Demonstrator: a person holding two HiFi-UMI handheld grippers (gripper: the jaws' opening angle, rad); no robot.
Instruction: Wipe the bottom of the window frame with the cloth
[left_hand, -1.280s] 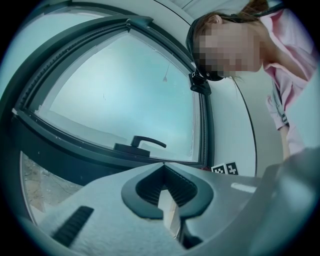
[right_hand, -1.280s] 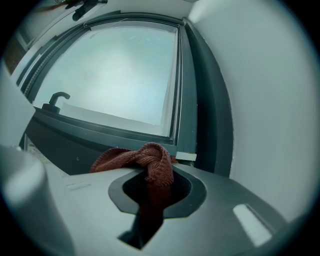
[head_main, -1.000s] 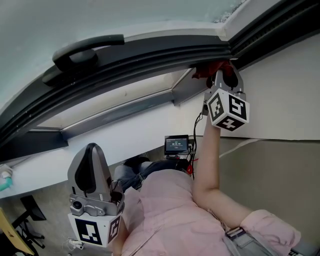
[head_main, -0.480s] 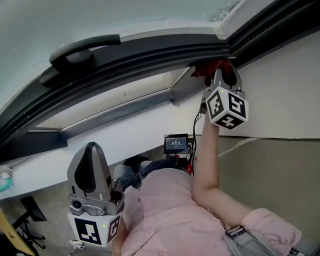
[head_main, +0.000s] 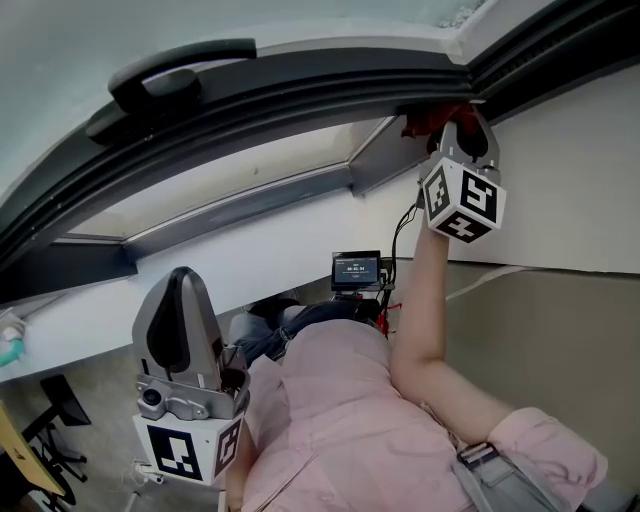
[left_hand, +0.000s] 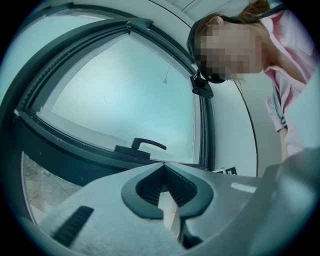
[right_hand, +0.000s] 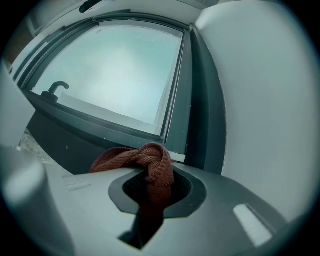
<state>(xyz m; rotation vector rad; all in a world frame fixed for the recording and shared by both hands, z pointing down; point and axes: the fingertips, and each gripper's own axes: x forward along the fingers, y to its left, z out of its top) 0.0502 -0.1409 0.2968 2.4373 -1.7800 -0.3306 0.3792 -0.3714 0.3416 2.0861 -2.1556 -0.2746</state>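
The right claw is reaching up into the corner of the dark grey window frame, where the bottom rail is meeting the side post. Its jaws are clamping a rust-red knitted cloth. In the head view the claw's body is covering most of the cloth, so whether the fabric is actually touching the frame cannot be told. The right gripper view is showing the cloth bunching out in a knotted fold over the claw, its lower part disappearing into shadow. The left claw is hanging low beside the person's pink shirt. Its jaws are closing tip to tip on nothing. A black lever handle is sitting on the frame. The print on a small black screen is too small to read.
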